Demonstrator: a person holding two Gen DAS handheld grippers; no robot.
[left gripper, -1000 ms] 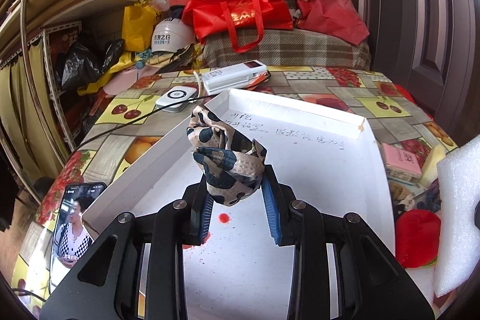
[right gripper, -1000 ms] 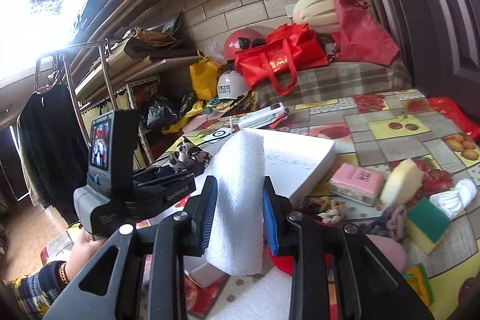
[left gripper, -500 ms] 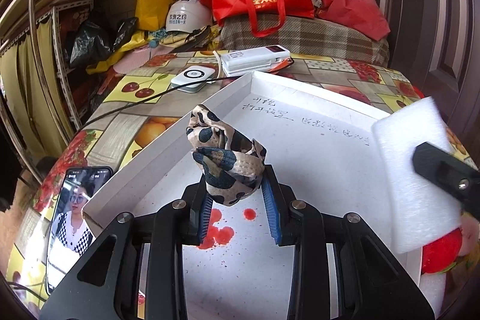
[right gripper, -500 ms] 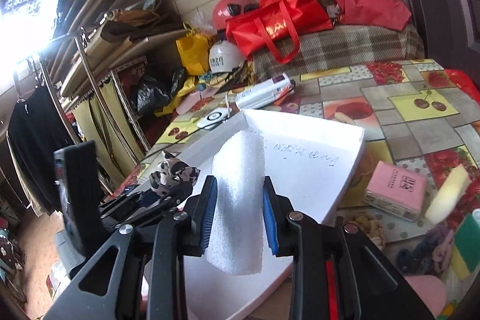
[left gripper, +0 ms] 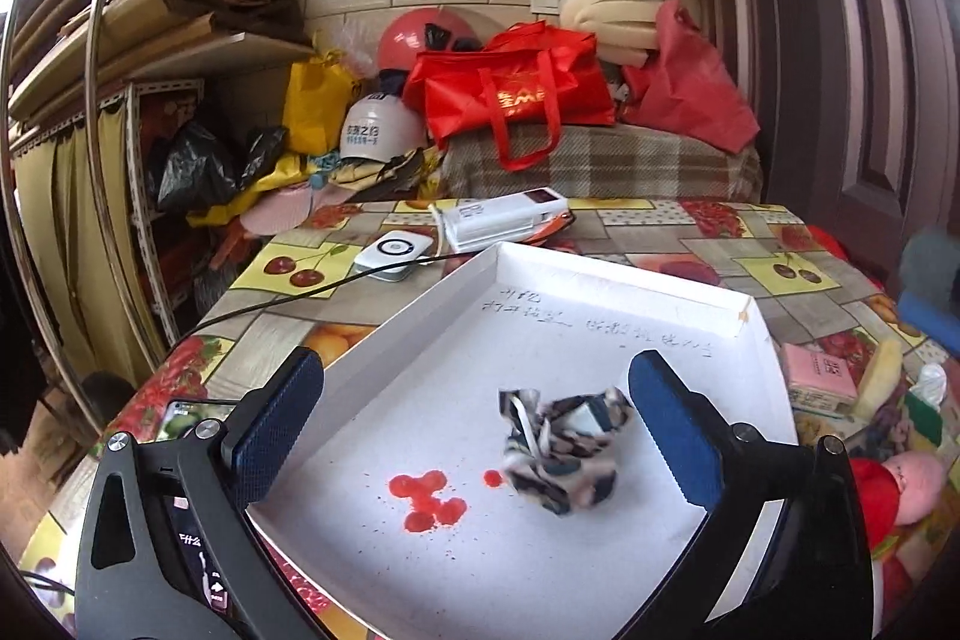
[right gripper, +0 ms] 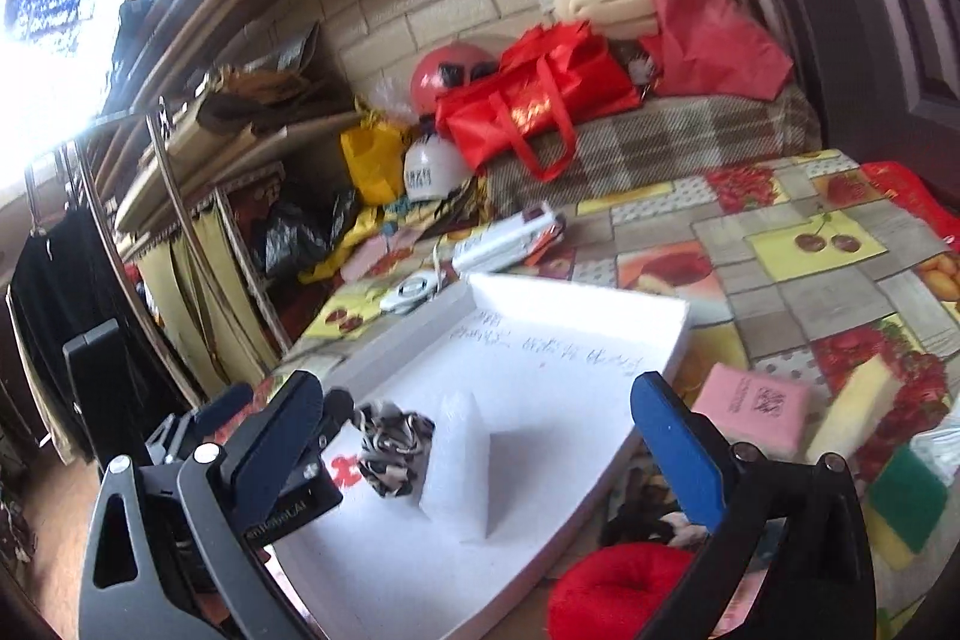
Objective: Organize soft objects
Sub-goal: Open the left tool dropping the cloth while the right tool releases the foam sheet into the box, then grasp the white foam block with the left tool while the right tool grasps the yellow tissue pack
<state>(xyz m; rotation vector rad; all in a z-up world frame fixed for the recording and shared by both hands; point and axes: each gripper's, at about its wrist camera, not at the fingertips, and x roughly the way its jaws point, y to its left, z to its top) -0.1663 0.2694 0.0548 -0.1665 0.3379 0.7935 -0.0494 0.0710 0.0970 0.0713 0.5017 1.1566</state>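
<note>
With both tools spread apart and holding nothing, the scarf (left gripper: 558, 451) and foam block (right gripper: 459, 463) lie touching in the white tray (left gripper: 618, 274); both look light and compressible, so grip each across its bulk.

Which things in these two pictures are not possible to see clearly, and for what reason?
- Handwriting on the white tray: left wrist view, too small to read.
- Leopard scrunchie: left wrist view, motion blur; whether it touches the tray floor is unclear.
- White foam block: absent from the left wrist view; its far side is hidden in the right wrist view.
- Phone: left wrist view, mostly hidden behind the open left gripper.
- Red cushion: right wrist view, cut off by the bottom edge.
</note>
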